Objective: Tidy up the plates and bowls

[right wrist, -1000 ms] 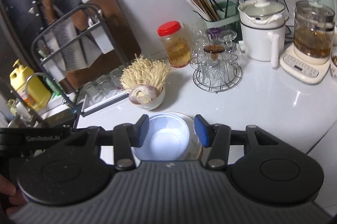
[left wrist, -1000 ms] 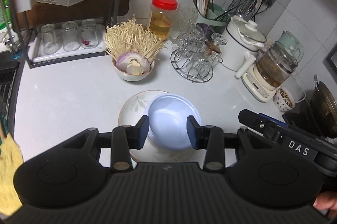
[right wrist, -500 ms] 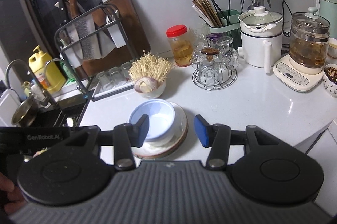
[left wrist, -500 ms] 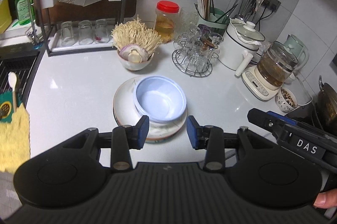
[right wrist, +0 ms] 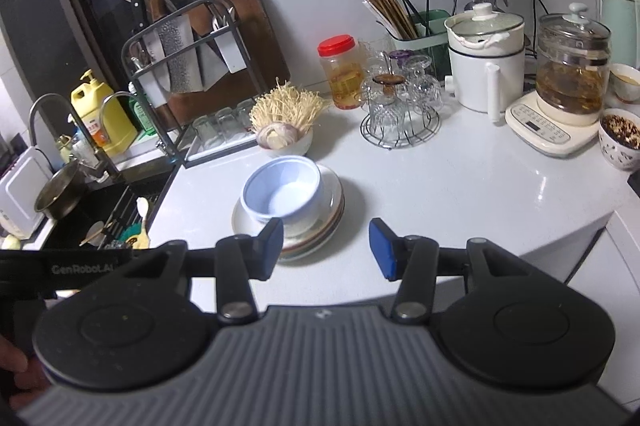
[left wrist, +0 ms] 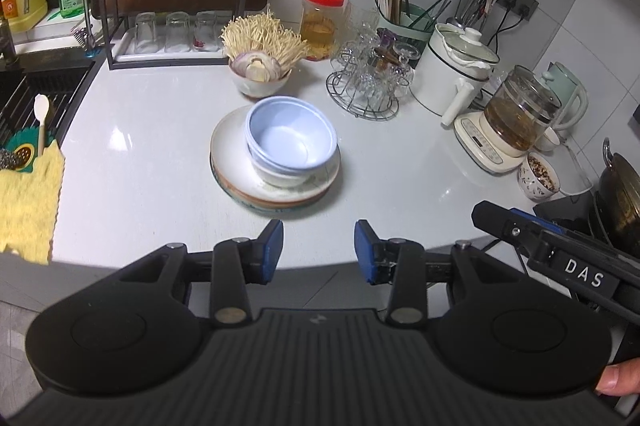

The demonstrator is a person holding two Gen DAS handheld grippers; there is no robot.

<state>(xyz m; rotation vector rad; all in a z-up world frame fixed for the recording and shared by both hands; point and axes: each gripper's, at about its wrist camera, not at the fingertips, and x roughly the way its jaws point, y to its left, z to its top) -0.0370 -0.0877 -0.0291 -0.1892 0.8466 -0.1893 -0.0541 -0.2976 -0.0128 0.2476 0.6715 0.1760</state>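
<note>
"DAS" on right gripper (left wrist: 580, 268); "GenRobot.AI" on left gripper (right wrist: 82, 269).

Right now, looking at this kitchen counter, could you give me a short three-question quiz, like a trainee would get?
1. True or false: the blue bowl sits on the stack of plates.
2. What colour is the lid of the jar behind the glass rack? A green, B red, C black.
3. Fill in: the left gripper and right gripper each hold ____.

Key: 1 true; 2 B; 3 nothing, both stand open and short of the stack.
</note>
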